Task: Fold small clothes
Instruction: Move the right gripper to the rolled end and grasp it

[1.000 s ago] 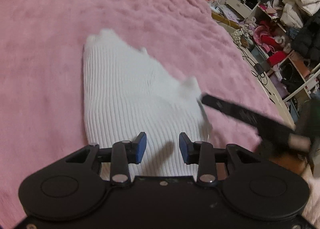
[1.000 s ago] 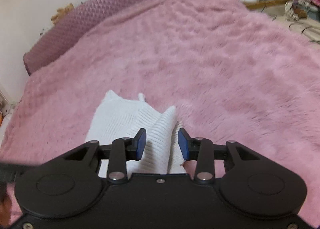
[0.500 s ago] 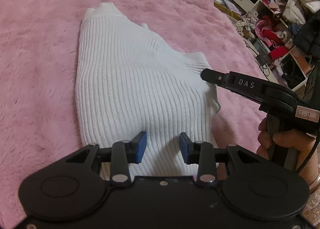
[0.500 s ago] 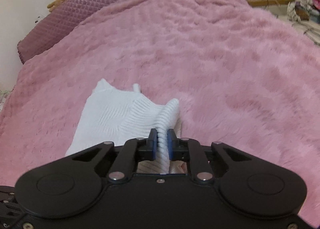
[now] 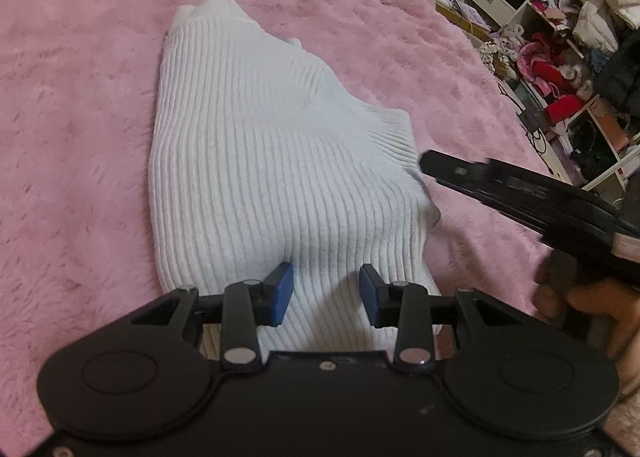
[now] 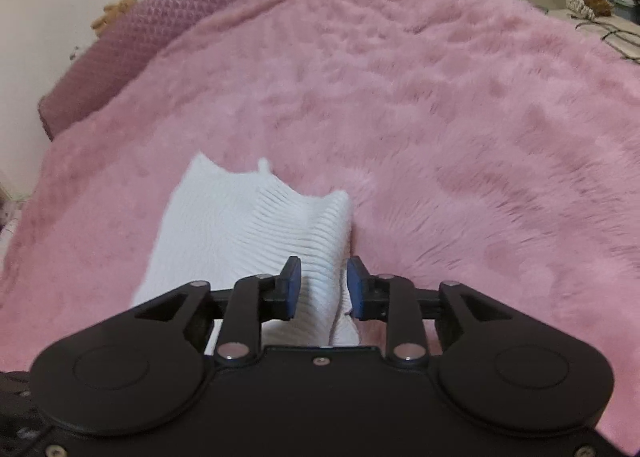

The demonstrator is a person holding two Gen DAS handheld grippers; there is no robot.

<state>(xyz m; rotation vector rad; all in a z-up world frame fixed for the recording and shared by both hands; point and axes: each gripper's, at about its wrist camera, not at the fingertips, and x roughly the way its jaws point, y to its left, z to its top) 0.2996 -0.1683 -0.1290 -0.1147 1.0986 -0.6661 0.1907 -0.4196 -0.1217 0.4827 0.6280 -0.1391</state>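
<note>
On the pink fuzzy blanket [image 5: 80, 137] lies a white ribbed knit garment [image 5: 260, 161], the left tool [image 5: 325, 295] apart over its near hem, while the right tool [image 6: 319, 289] is opening around a raised side fold, seemingly no longer pinching it.

One white ribbed garment [image 5: 272, 177] at centre frame, on one fluffy pink blanket [image 5: 80, 137]. Two grippers: the left gripper [image 5: 325, 293] at the bottom, the right gripper [image 6: 319, 286] likewise. One purple quilted pillow [image 6: 132, 45] at upper left.
</note>
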